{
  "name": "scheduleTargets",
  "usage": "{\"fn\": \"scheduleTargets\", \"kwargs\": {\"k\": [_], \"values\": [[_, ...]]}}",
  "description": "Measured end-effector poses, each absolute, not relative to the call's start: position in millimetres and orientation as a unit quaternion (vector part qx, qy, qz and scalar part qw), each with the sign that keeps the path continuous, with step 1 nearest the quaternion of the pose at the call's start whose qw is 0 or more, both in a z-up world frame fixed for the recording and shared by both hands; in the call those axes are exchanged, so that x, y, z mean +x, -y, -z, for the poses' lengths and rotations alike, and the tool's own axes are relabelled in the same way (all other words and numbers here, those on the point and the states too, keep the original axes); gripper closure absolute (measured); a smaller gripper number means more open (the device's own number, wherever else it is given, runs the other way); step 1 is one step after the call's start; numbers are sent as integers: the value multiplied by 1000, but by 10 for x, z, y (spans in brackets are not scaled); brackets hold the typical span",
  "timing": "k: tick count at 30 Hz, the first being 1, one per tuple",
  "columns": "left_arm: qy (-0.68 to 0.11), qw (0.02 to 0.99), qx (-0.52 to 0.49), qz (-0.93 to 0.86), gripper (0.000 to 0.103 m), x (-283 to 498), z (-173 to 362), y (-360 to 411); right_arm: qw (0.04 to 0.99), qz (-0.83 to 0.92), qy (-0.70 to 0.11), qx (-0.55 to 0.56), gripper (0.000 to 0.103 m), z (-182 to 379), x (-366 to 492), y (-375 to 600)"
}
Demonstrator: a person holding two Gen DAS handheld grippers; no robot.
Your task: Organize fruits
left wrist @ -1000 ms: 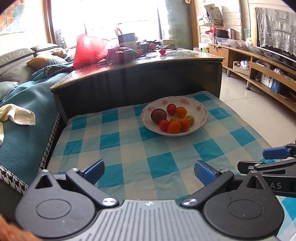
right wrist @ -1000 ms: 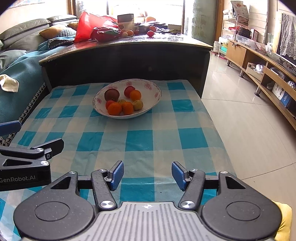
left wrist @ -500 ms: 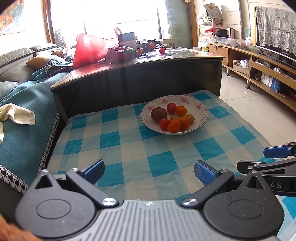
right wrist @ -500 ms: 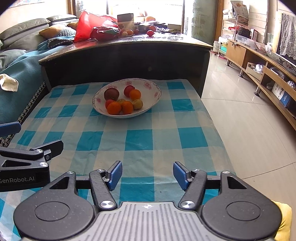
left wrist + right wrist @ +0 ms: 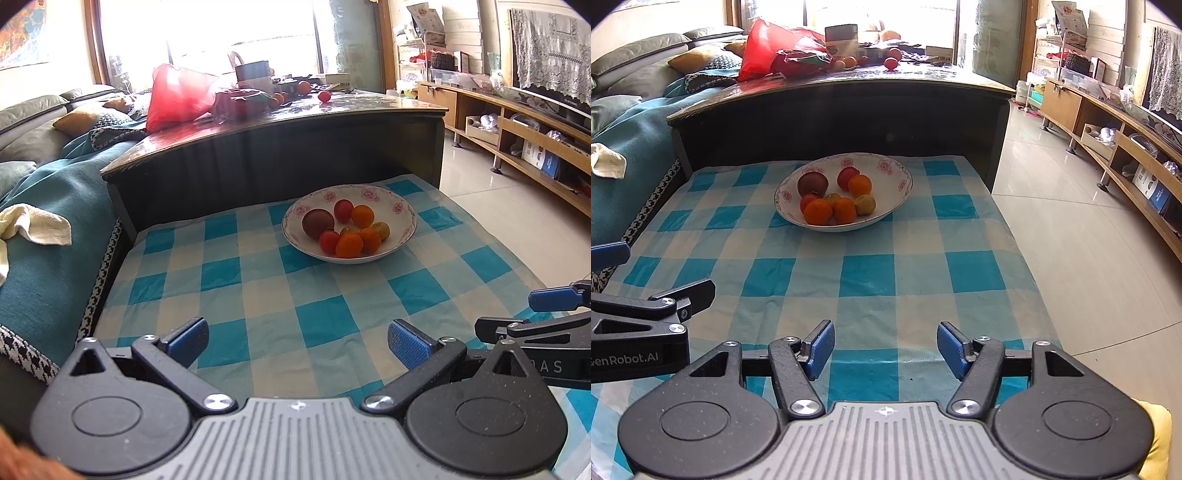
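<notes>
My left gripper [image 5: 297,341] hangs wide apart, gripping nothing, well short of the bowl [image 5: 400,236]. My right gripper [image 5: 885,349] gapes too, empty, also well short of the bowl [image 5: 903,199]. The fruits [image 5: 347,230] sit piled inside the bowl; one small fruit is half hidden behind the oranges. Left view clips my right gripper at the edge. Only the right view shows the yellow cloth [image 5: 1156,439].
</notes>
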State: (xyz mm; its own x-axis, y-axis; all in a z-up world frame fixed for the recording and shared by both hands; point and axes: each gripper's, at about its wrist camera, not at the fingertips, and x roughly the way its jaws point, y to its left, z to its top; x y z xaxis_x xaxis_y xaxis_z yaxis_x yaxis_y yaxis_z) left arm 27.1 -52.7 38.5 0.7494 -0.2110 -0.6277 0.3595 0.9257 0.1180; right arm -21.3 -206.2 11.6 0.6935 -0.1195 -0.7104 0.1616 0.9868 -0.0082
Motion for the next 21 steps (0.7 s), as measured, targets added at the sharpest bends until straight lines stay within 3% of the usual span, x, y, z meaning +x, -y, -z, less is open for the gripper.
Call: {"fn": "scheduleTargets", "kwargs": {"k": [21], "values": [[-320, 928, 124, 148, 0, 206, -371, 508, 917, 74, -391, 20, 44, -85, -230, 2021]]}}
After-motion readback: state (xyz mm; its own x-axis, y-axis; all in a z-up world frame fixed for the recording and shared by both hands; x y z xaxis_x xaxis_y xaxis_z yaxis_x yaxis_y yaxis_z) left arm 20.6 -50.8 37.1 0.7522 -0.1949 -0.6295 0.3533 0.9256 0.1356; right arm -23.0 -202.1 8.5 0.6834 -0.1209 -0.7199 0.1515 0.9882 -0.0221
